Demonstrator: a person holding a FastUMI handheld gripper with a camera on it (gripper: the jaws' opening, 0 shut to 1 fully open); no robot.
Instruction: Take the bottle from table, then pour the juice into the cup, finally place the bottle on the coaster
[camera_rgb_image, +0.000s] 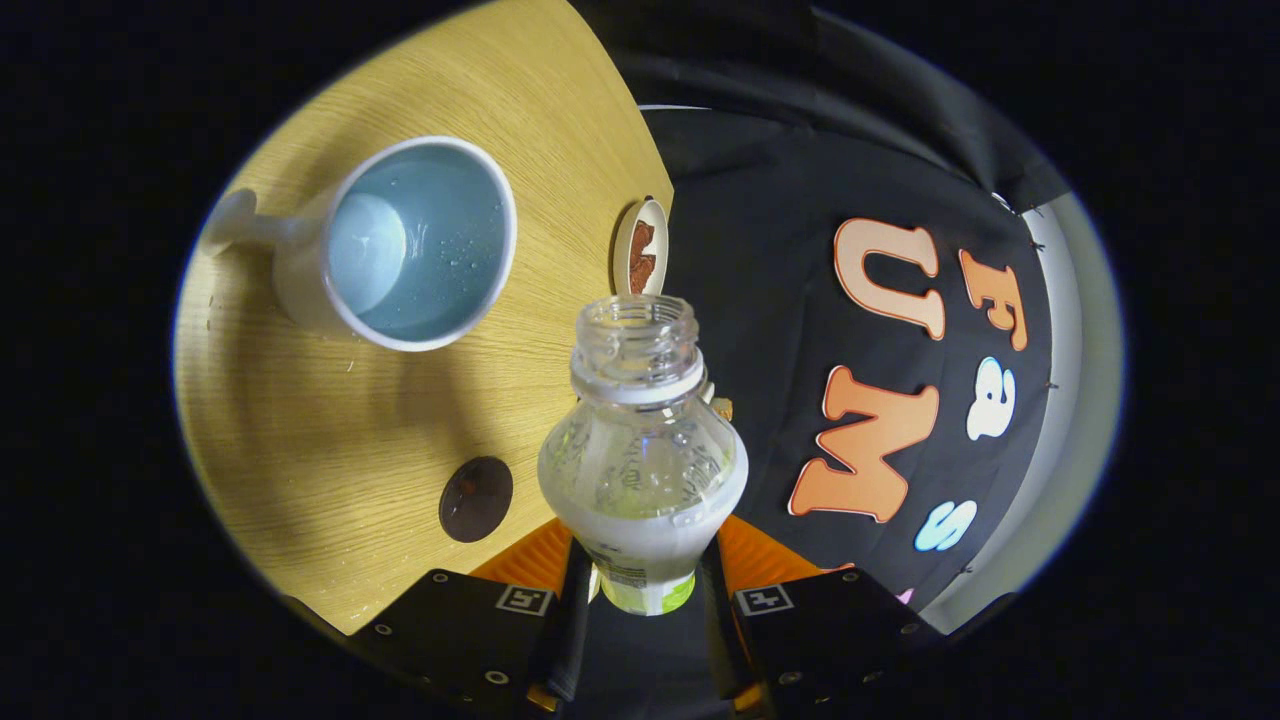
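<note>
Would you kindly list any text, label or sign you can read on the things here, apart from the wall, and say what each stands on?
Label on the bottle: printed, but too small and blurred to read; the gripper is shut on the bottle there.
Markers on the gripper: black-and-white square patterns, no words.
Cup: no text.
None can be quoted.

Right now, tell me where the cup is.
In the gripper view the cup stands on the wooden table, beyond the fingers and off to the left of the open bottle that the gripper holds.
</note>
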